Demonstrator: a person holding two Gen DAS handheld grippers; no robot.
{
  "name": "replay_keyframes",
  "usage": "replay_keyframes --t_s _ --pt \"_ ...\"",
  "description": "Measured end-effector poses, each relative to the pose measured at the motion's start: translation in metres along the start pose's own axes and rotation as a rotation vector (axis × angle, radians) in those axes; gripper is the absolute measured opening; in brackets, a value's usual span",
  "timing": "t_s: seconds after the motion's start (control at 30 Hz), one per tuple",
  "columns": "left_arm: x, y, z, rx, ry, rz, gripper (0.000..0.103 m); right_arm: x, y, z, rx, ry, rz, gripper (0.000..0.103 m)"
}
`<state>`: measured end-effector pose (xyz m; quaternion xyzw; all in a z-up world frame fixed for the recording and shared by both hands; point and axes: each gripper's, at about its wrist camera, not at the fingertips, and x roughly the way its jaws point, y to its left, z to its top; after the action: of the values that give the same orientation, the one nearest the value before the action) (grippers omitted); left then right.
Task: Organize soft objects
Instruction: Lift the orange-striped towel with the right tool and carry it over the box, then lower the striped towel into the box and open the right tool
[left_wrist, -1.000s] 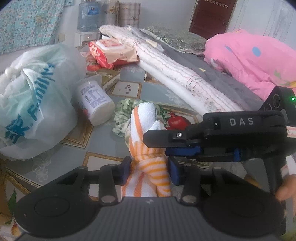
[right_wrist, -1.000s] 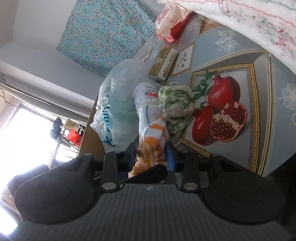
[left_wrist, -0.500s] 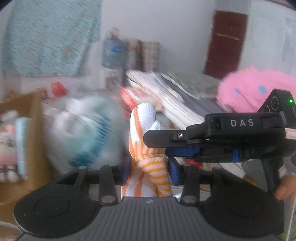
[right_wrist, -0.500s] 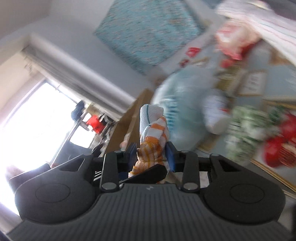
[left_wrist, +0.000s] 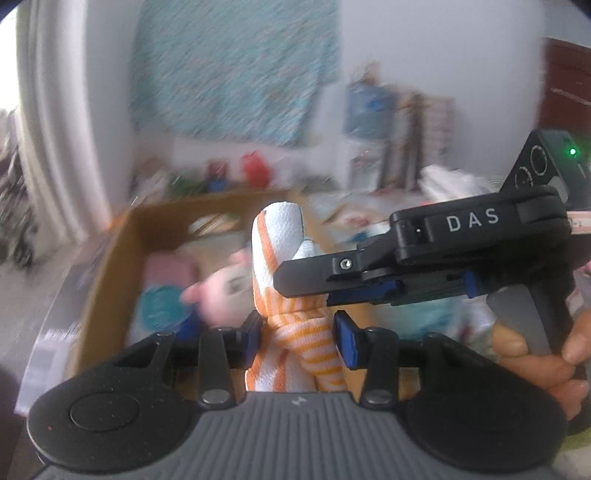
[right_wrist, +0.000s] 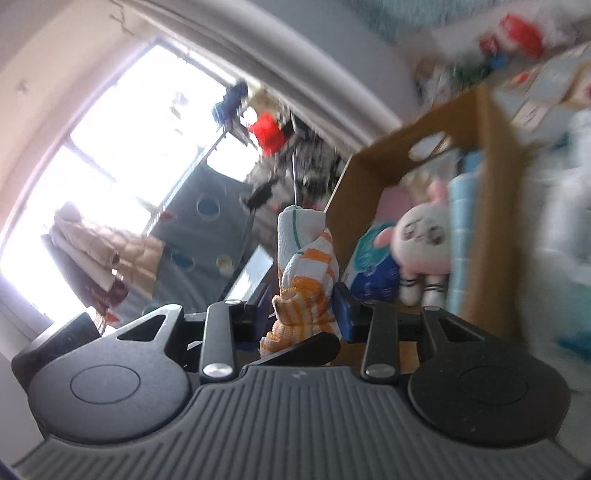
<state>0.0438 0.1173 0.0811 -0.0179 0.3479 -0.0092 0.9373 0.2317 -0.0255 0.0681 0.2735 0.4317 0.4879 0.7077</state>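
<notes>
Blurred cardboard box (left_wrist: 110, 258) behind gripped towel (left_wrist: 284, 266)

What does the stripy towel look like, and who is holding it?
The towel is soft, bumpy white cloth with orange stripes and one thin green line, rolled and bunched into an upright bundle. The left gripper and the right gripper both pinch its lower part, with its white top poking up. It is up in the air near the cardboard box.

Towel (left_wrist: 280, 266): soft terry cloth, nubby weave. Box (right_wrist: 495, 192): matt brown cardboard. Plush toy (right_wrist: 421, 240): fuzzy fabric. Left gripper (left_wrist: 297, 334): matt black plastic, ribbed grey housing, shiny metal pivot pins.
</notes>
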Motion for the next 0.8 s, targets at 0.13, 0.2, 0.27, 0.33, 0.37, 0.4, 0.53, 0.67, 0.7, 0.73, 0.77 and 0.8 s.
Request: replay_keyframes --t_s 0.13,0.2,0.27,0.33,0.37,0.4,0.53,0.67,0.7,0.73,0.77,0.8 --pt "0.022 0.052 0.002 -0.064 0.112 0.05 0.043 0.065 -0.006 0.012 0.085 0.11 -0.018 0.037" --pt "0.033 0.07 -0.002 -0.089 0.16 0.074 0.043 0.095 -0.013 0.012 0.141 0.163 -0.03 0.037" --pt "0.042 0.086 -0.006 -0.108 0.2 0.104 0.043 0.122 -0.018 0.009 0.175 0.208 -0.046 0.037" --pt "0.046 0.099 -0.011 -0.117 0.232 0.13 0.044 0.143 -0.02 0.006 0.186 0.242 -0.062 0.037" --pt "0.047 0.104 -0.013 -0.12 0.249 0.139 0.044 0.151 -0.021 0.004 0.191 0.261 -0.068 0.037" --pt "0.049 0.108 -0.014 -0.124 0.269 0.151 0.045 0.161 -0.023 0.002 0.2 0.278 -0.073 0.037" --pt "0.044 0.116 -0.022 -0.146 0.297 0.16 0.064 0.188 -0.031 -0.004 0.229 0.353 -0.115 0.037" --pt "0.038 0.109 -0.027 -0.132 0.295 0.168 0.068 0.204 -0.038 -0.008 0.275 0.421 -0.134 0.039" --pt "0.036 0.108 -0.026 -0.132 0.291 0.168 0.069 0.204 -0.037 -0.009 0.27 0.419 -0.142 0.044" --pt "0.037 0.108 -0.026 -0.131 0.287 0.167 0.069 0.202 -0.036 -0.008 0.265 0.409 -0.145 0.046" --pt "0.041 0.107 -0.024 -0.131 0.283 0.169 0.069 0.2 -0.034 -0.008 0.256 0.401 -0.142 0.047" --pt "0.038 0.105 -0.024 -0.132 0.274 0.171 0.069 0.197 -0.034 -0.007 0.255 0.394 -0.139 0.049"
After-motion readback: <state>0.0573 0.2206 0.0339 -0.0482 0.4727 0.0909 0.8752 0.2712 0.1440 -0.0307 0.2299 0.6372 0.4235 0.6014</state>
